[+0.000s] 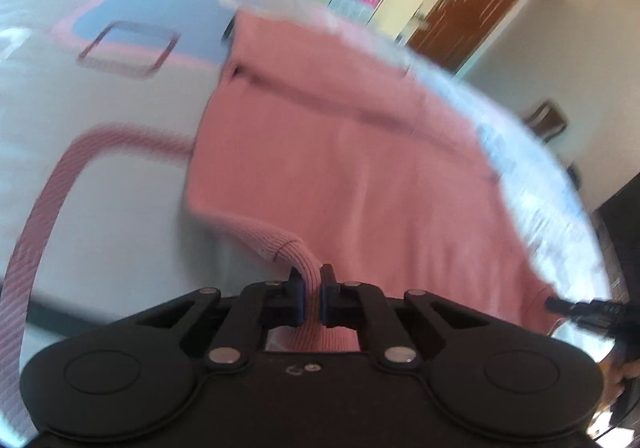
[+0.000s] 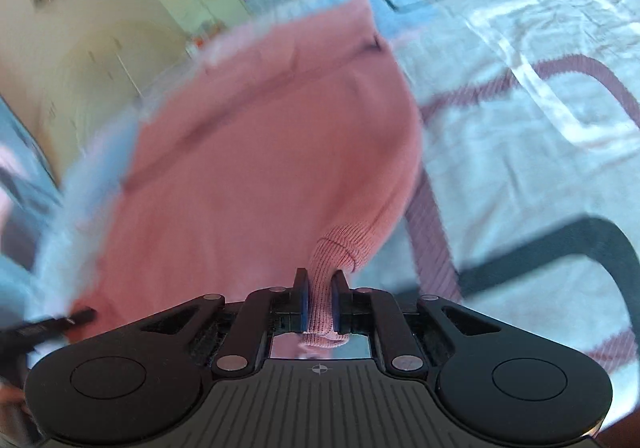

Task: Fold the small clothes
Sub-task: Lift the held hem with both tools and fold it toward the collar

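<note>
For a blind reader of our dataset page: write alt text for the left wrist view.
The black two-finger left gripper is shut on the ribbed hem corner of a pink knitted sweater, which lies spread over a pale bedsheet with pink and blue rounded-square patterns. The tip of the right gripper shows at the sweater's other near corner, at the right edge.

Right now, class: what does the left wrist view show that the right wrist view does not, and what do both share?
Only the left wrist view: a brown door and the left tongs shut on a ribbed hem corner. Only the right wrist view: cream cupboards and the right tongs shut on another ribbed corner. Both: the pink sweater on the patterned bedsheet.
</note>
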A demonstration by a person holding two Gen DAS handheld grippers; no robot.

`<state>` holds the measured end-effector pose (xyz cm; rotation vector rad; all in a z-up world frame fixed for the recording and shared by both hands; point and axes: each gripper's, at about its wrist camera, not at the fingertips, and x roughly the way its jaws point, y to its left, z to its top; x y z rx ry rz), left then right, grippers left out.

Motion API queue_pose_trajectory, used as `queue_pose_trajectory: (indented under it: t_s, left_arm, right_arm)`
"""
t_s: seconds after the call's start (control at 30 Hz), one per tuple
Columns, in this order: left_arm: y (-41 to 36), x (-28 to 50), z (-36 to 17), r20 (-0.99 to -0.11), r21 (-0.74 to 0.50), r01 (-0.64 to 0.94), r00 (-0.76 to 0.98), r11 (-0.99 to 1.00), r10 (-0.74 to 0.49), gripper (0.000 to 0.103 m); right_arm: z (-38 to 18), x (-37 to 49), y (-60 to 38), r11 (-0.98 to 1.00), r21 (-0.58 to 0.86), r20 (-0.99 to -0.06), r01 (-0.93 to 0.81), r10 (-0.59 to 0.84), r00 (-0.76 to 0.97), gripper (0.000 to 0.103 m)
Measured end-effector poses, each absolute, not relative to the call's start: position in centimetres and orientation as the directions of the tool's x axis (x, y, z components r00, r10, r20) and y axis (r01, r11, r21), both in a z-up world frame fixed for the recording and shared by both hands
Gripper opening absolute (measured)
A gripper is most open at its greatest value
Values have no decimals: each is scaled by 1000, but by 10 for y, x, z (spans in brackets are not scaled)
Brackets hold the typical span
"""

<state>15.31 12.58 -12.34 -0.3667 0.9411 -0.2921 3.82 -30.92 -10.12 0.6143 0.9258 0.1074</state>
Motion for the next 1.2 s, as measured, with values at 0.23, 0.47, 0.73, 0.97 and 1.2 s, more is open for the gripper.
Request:
queue_pose_trajectory:
  t_s: [0.23,0.47,0.73,0.97,1.2]
  left_arm:
    - [117,252,-69,-604,-461,143,673,876,-428,6]
    - [98,369,-67,-578,-439,96,732,893,-362,5]
    - [86,472,-120,-706,-346,-42,670,937,-231,6]
    - [113,479,-134,-706,-328,-117,690,937,-162,83]
    - [109,483,-134,-714,-247,44,667,968,-213,82]
  right_arm:
    - [-47,114,-345,756,636,-569,152,327,755,10]
    - [-41,241,-371,752,625,-558,209,244,793,10]
    - [-100,357,-382,724,603,-654,335,208,727,10]
    - [-113,373,-402,762,562,-635,321,150,758,53]
    - [-123,392,-402,848,501,-627,175,216,748,53]
